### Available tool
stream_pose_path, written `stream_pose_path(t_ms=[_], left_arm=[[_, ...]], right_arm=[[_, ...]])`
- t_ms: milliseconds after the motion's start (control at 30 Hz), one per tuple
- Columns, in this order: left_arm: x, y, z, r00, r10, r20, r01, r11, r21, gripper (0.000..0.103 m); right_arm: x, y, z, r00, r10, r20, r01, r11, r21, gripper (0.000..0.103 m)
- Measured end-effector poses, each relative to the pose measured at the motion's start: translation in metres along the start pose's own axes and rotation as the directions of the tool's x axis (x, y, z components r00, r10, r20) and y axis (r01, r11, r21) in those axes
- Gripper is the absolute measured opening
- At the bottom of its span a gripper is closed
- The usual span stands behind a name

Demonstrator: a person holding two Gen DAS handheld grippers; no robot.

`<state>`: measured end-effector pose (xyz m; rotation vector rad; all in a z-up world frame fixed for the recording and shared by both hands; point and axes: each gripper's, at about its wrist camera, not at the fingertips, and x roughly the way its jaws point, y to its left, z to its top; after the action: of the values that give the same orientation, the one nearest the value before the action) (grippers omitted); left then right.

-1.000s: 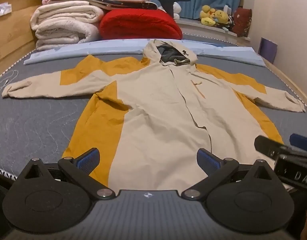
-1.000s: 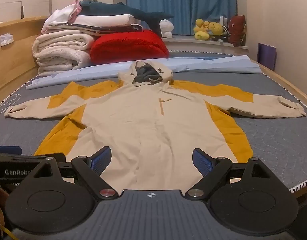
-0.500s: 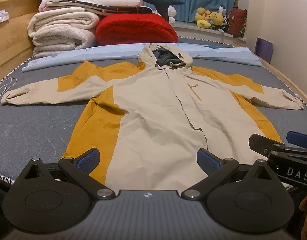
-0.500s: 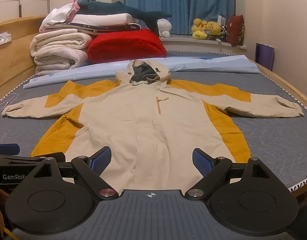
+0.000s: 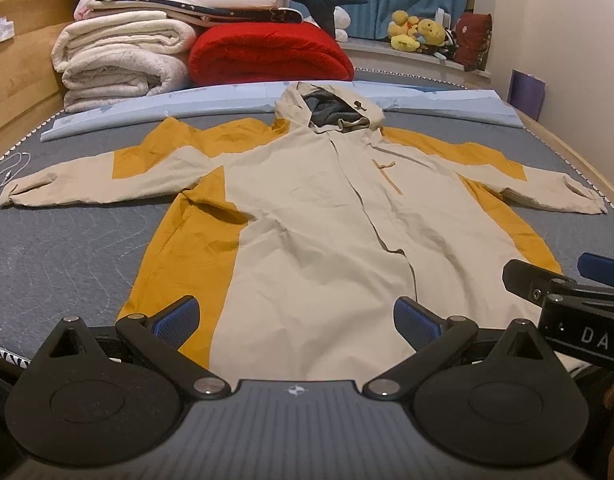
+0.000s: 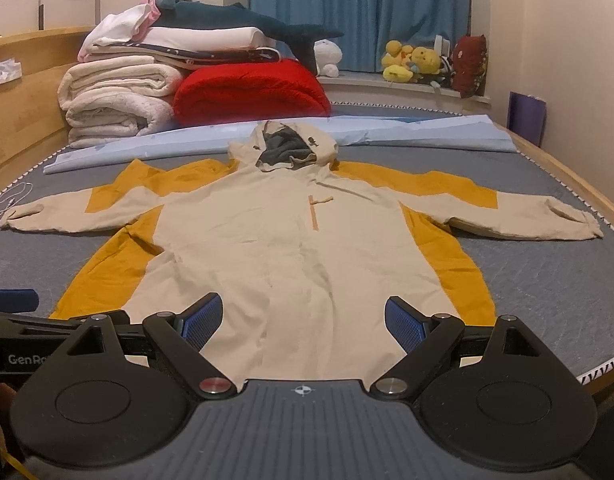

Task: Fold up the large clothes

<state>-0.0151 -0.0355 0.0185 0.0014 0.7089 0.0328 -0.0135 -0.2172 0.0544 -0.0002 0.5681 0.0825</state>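
While the beige-and-yellow jacket (image 5: 315,216) lies flat on the bed (image 5: 67,240) — sleeves spread, hood far — the left gripper (image 5: 297,318) and right gripper (image 6: 303,320) gape wide at its hem, holding nothing.

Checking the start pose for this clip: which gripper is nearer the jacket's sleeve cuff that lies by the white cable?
Left. The left gripper hangs over the hem on the side of that sleeve cuff; the right gripper is further toward the opposite sleeve.

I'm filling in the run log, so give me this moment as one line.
stage: pre-fold | hooded jacket: spread flat on mattress, sleeves out | left gripper: open, empty, near hem | right gripper: open, empty, near hem
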Motion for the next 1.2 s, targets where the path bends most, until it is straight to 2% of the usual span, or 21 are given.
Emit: stream_pose_path(t_ms=[267, 500, 1200], left_arm=[[-0.005, -0.004, 0.021, 1.0, 0.003, 0.001, -0.003, 1.0, -0.014, 0.103], [-0.005, 0.016, 0.017, 1.0, -0.001, 0.017, 0.001, 1.0, -0.017, 0.103], [-0.003, 0.015, 0.017, 1.0, -0.005, 0.016, 0.005, 1.0, -0.019, 0.103]], right_arm=[[-0.001, 0.003, 0.0, 1.0, 0.011, -0.001, -0.011, 1.0, -0.012, 0.089], [-0.003, 0.0, 0.001, 1.0, 0.019, 0.0, -0.019, 1.0, -0.018, 0.089], [-0.003, 0.0, 0.002, 1.0, 0.022, -0.003, -0.022, 1.0, -0.016, 0.088]])
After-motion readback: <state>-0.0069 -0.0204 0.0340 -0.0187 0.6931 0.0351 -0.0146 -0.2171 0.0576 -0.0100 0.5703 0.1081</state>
